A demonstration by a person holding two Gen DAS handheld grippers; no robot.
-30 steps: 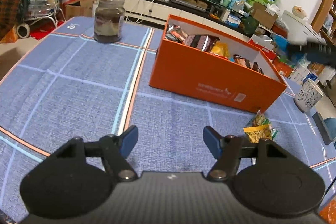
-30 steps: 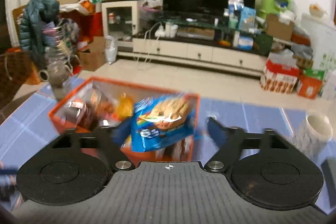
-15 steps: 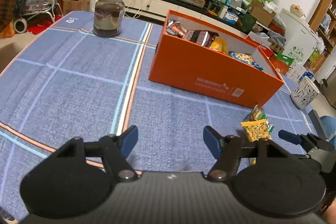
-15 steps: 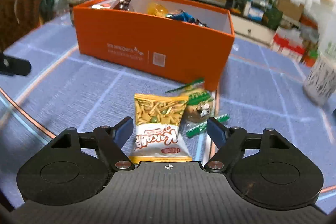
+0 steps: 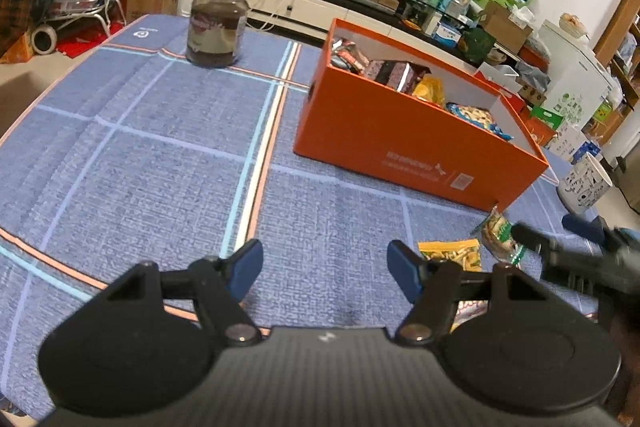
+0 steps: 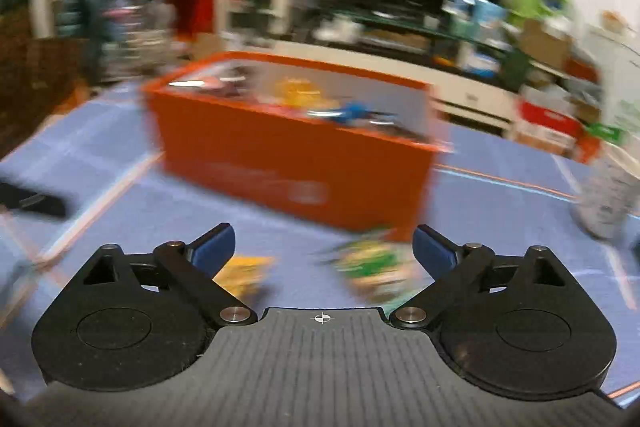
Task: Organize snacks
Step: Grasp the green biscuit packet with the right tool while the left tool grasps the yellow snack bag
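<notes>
Two light, crinkly snack packets lie on the blue cloth just near of the orange box, apparently soft and slippery, best pinched at a flat sealed edge; right gripper has just spread wide, empty.

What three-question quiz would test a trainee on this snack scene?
1. True or false: the jar stands inside the orange box.
2. How many snack packets lie on the cloth outside the box: A one, B two, C four?
3. Which packet lies between the right claw's jaws?

Key: 1 false, it stands on the cloth apart from the box. 2 B. 3 the green packet; the yellow packet lies beside it.
</notes>
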